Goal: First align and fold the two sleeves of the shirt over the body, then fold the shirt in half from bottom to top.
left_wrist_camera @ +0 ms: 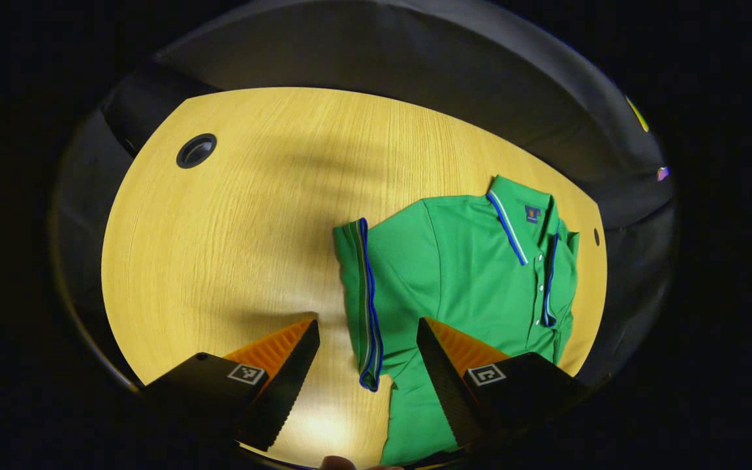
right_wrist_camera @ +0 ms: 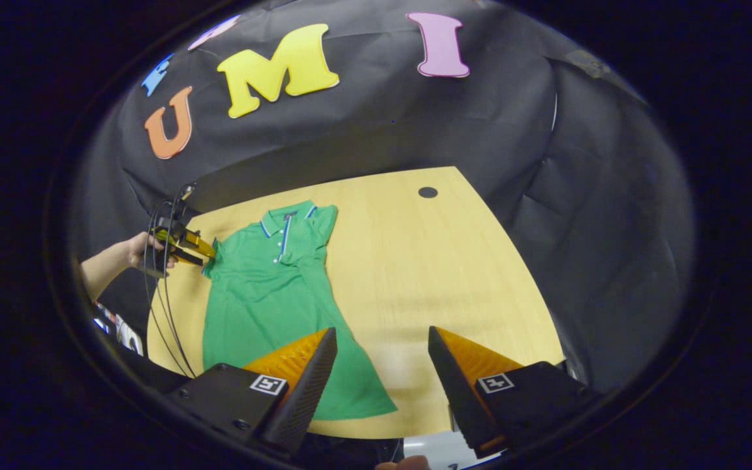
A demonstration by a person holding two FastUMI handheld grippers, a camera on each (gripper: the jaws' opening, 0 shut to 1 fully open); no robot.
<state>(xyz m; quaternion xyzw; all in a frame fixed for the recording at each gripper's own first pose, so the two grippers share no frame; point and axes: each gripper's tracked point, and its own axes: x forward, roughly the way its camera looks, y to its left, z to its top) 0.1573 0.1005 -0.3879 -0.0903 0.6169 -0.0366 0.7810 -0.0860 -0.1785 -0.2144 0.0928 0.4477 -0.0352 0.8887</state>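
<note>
Green polo shirt (right_wrist_camera: 271, 294) spread flat on the left part of a pale wooden table (right_wrist_camera: 415, 274).

Blue-and-white trim edges its collar and sleeves. Left gripper (left_wrist_camera: 368, 349) hovers released above a sleeve (left_wrist_camera: 360, 300); right gripper (right_wrist_camera: 382, 359) released near the hem. Black cloth walls surround.

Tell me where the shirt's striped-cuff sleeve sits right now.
In the left gripper view, the sleeve lies flat on the wooden table, at the green shirt's left edge, its cuff between the open left gripper's fingertips.
</note>
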